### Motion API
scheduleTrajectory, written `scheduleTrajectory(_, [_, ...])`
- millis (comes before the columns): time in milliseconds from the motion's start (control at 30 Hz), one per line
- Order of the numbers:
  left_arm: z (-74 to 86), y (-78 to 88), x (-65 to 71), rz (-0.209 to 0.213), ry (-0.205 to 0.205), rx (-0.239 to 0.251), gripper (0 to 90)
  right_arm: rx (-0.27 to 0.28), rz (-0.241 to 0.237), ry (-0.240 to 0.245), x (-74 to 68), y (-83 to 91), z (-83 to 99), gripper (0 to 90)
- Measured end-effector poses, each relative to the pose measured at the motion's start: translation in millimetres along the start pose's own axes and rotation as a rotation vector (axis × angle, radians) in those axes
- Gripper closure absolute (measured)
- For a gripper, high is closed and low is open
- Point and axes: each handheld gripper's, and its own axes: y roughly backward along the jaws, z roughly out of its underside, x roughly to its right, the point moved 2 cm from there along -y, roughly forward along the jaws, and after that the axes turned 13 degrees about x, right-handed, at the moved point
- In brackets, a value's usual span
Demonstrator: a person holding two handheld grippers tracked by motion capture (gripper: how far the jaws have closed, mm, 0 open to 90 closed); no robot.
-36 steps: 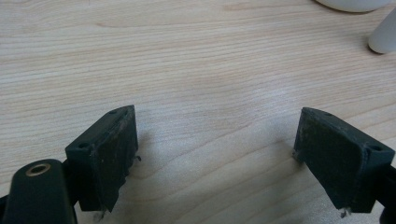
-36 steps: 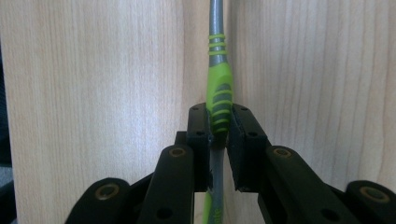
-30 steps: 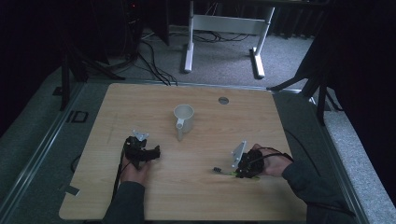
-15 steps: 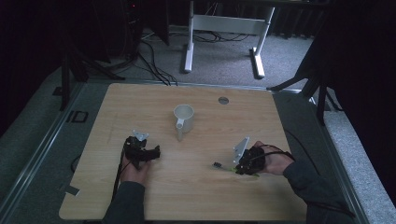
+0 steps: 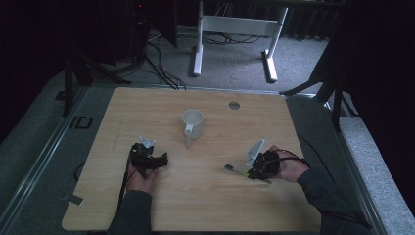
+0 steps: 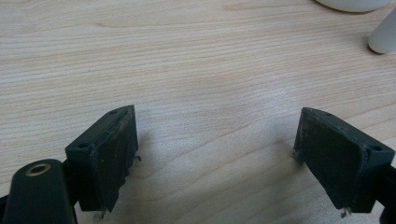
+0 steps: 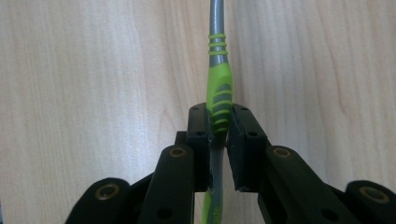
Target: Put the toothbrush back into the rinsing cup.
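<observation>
High view first: a person sits at a pale wooden bench (image 5: 205, 205), a set of black two-jaw tongs in each hand. The right tongs (image 5: 250, 172) sit toward the right side of the bench, low over the wood, and they are clenched on a slim green-and-grey toothbrush (image 5: 236, 170) whose head pokes out to the left, lying close to or on the surface; from here I can't tell whether it has lifted clear. Right gripper view makes the grip plain: the right tongs (image 7: 218, 128) pinch the ribbed green handle (image 7: 219, 100), with the grey neck running straight ahead over the wood grain.

The left tongs (image 5: 163, 160) rest on the left half of the bench, well apart from the brush. Left gripper view shows them (image 6: 212, 140) spread wide, released, nothing between the jaws but bare wood, with the foot of the white ceramic mug (image 6: 383, 32) at the top right corner.

That mug (image 5: 192, 123) stands upright near the middle of the bench, empty as far as I can see, handle toward the person.

My reading: the pickup is done, and what's left is most likely carrying the brush over to the mug and dropping it in.
</observation>
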Motion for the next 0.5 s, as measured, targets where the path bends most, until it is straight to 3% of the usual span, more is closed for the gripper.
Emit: scheduleTrajectory(500, [0.0, 0.0, 0.0, 0.000, 0.000, 0.000, 14.1, 0.037, 0.047, -0.023, 4.2, 5.5, -2.3, 79.6])
